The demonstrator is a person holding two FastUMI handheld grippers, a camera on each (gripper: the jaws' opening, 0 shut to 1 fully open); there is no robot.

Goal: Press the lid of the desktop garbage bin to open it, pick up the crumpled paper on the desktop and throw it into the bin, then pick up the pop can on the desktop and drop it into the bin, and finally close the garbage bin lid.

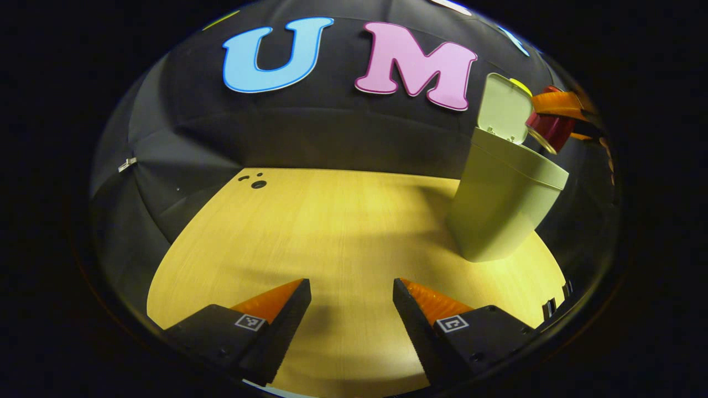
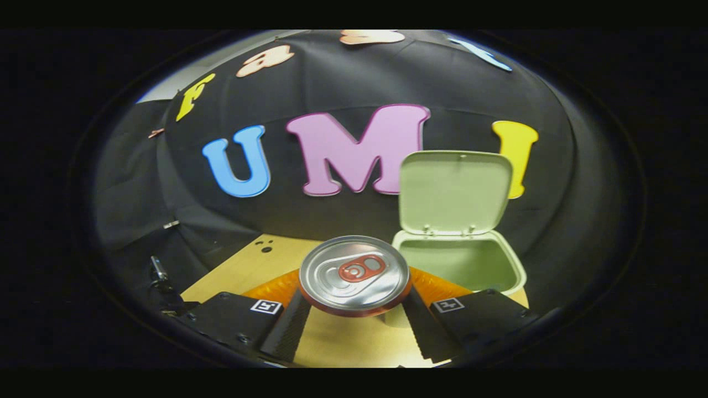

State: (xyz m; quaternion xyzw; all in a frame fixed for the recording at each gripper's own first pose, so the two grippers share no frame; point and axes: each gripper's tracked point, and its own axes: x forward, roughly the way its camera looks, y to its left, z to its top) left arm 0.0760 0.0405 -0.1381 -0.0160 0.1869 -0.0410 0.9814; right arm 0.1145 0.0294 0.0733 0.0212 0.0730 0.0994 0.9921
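- While hovering over the table (image 1: 332,221), left gripper (image 1: 352,293) sits left of the bin (image 1: 498,215), jaws spread, nothing between them.
- Bin lid (image 2: 454,190) stands open.
- Right gripper (image 2: 354,301) pinches the pop can (image 2: 355,275) just beside the bin's opening.

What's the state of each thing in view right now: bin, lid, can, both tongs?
garbage bin: upright on the desktop, mouth open
lid: flipped up, standing behind the opening
pop can: held near the bin's rim, not yet dropped in
right tongs: shut on the pop can
left tongs: open, holding nothing, above the desktop
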